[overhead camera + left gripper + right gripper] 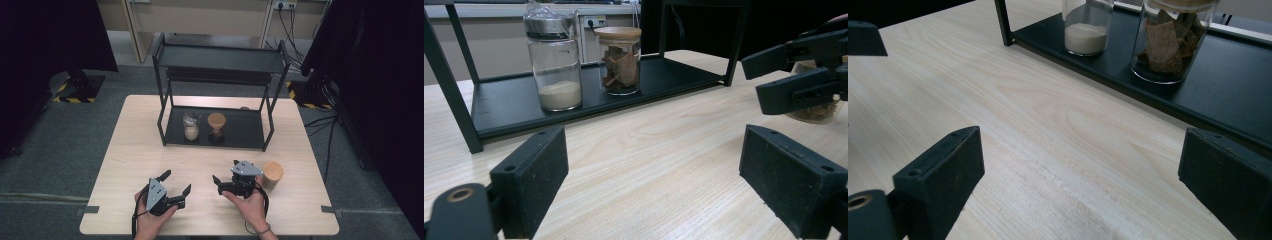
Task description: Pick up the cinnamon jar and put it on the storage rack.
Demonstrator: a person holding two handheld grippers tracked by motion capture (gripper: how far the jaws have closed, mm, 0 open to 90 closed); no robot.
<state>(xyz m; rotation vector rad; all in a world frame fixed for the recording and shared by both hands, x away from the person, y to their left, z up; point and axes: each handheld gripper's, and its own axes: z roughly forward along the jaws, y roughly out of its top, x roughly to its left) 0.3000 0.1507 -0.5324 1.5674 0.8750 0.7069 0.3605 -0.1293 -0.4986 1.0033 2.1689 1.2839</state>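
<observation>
On the bottom tier of a black shelf rack (245, 135) stand two jars: a glass jar of white powder (191, 128) with a metal top, and a glass jar of brown pieces (216, 125) with a wooden lid. A third wooden-lidded jar (273, 173) sits on the table just right of my right gripper (225, 170). That gripper is open and holds nothing. My left gripper (178, 181) is open and empty near the front edge. In the left gripper view the powder jar (555, 60) and the brown jar (620, 60) lie ahead, and the right gripper (754, 80) shows at right.
The rack's upper tier (220, 59) overhangs the jars and its posts (161, 120) frame the opening. Bare wooden table (145, 150) lies between the grippers and the rack. In the right gripper view the lower shelf (1228, 85) carries the powder jar (1087, 25) and the brown jar (1170, 42).
</observation>
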